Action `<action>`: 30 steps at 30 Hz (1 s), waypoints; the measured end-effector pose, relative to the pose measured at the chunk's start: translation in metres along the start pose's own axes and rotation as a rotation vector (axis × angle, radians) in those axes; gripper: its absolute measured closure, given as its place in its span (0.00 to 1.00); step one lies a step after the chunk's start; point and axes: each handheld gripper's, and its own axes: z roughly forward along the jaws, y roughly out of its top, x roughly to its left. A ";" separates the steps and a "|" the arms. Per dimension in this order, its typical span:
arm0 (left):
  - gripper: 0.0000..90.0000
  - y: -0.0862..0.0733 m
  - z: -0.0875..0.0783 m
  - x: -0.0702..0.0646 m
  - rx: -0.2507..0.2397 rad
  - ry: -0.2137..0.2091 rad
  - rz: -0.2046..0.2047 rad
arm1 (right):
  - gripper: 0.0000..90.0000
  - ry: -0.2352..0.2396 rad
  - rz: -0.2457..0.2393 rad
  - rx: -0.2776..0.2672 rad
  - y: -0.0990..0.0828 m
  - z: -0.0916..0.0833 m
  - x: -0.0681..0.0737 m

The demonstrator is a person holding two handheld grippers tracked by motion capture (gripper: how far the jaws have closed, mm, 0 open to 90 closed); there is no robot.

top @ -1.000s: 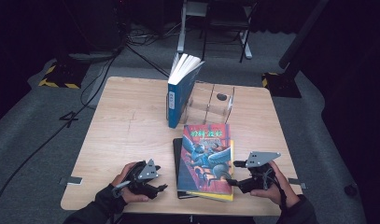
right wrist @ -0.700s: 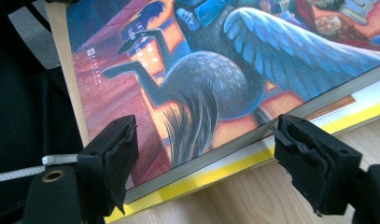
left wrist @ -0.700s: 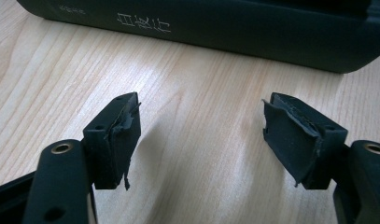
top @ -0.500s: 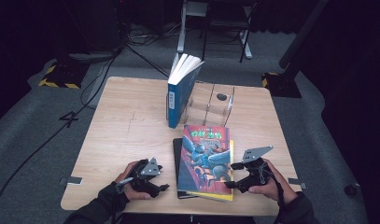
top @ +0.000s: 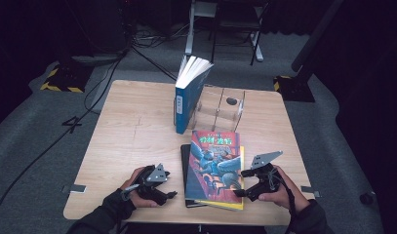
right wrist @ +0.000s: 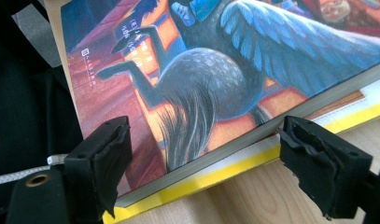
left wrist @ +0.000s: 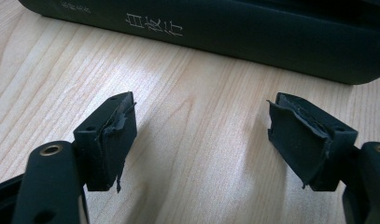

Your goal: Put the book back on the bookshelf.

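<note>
We are flanking the illustrated book (top: pixel 215 163) atop the stack, left gripper (top: pixel 169 195) and right gripper (top: pixel 239 193) having just been opening, both empty, next needing to close on its edges.

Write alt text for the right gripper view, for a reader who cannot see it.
The right gripper, jaws open, frames the corner of a colourful picture-cover book lying on a yellow-edged book. The stack rests on a pale wooden table, with no pad touching it.
</note>
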 end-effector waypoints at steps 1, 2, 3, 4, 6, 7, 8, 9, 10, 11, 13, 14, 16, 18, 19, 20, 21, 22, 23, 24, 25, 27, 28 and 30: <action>0.26 0.000 0.000 0.000 0.000 0.000 0.000 | 0.20 0.000 0.000 0.000 0.000 0.000 0.000; 0.26 0.000 0.000 0.000 0.000 0.000 0.000 | 0.20 -0.004 -0.005 -0.001 0.000 -0.001 0.001; 0.26 0.000 0.000 0.000 0.000 0.001 0.000 | 0.20 -0.011 -0.017 -0.001 0.001 -0.002 0.002; 0.26 0.000 0.000 0.000 0.000 0.001 0.000 | 0.20 -0.025 -0.038 -0.006 0.003 -0.004 0.004; 0.26 0.000 0.000 0.000 0.000 0.001 0.000 | 0.20 -0.025 -0.038 -0.009 0.003 -0.005 0.005; 0.26 0.000 0.000 0.000 0.000 0.001 0.000 | 0.21 -0.024 -0.045 -0.017 0.003 -0.006 0.005; 0.26 0.000 0.000 0.000 0.000 0.001 0.000 | 0.21 -0.024 -0.045 -0.017 0.003 -0.006 0.005; 0.26 0.000 0.000 0.000 0.001 0.002 -0.001 | 0.21 -0.023 -0.050 -0.022 0.003 -0.007 0.005; 0.26 0.000 0.000 0.000 0.001 0.002 -0.001 | 0.21 -0.020 -0.055 -0.030 0.004 -0.008 0.005; 0.26 0.000 0.000 0.000 0.002 0.003 0.000 | 0.22 -0.021 -0.063 -0.042 0.005 -0.009 0.005; 0.26 0.001 0.001 0.000 0.001 0.001 -0.001 | 0.26 -0.018 -0.048 -0.080 0.009 -0.012 0.003; 0.26 0.001 0.001 0.000 0.001 0.001 -0.001 | 0.26 -0.018 -0.048 -0.080 0.009 -0.012 0.003; 0.26 0.001 0.001 0.000 0.001 0.001 -0.001 | 0.26 -0.017 -0.049 -0.080 0.013 -0.010 0.001; 0.26 0.001 0.001 0.000 0.000 0.000 0.000 | 0.26 -0.009 -0.045 -0.083 0.016 -0.007 -0.002; 0.26 0.001 0.001 0.000 0.000 0.000 0.000 | 0.26 -0.008 -0.040 -0.081 0.018 -0.004 -0.004; 0.26 0.001 0.001 0.000 0.000 0.000 0.000 | 0.26 -0.011 -0.039 -0.079 0.020 -0.001 -0.006; 0.26 0.001 0.001 0.000 0.000 0.001 0.000 | 0.27 -0.011 -0.037 -0.083 0.022 0.002 -0.008; 0.26 0.001 0.001 0.000 0.000 0.000 0.000 | 0.29 -0.012 -0.035 -0.087 0.025 0.005 -0.010; 0.26 0.001 0.001 0.000 0.000 0.000 0.001 | 0.31 -0.011 -0.034 -0.093 0.027 0.007 -0.012; 0.26 0.001 0.001 0.000 0.001 0.000 0.001 | 0.33 -0.008 -0.035 -0.097 0.030 0.009 -0.014; 0.26 0.001 0.001 0.000 0.001 0.000 0.001 | 0.37 -0.006 -0.029 -0.107 0.032 0.011 -0.015; 0.26 0.001 0.001 0.000 0.001 0.000 0.003 | 0.48 0.002 -0.022 -0.125 0.037 0.014 -0.019; 0.26 0.001 0.001 0.000 0.000 0.000 0.002 | 0.51 0.007 -0.021 -0.132 0.038 0.016 -0.021; 0.26 0.001 0.001 0.000 0.003 0.000 0.005 | 0.59 0.044 -0.011 -0.121 0.040 0.023 -0.024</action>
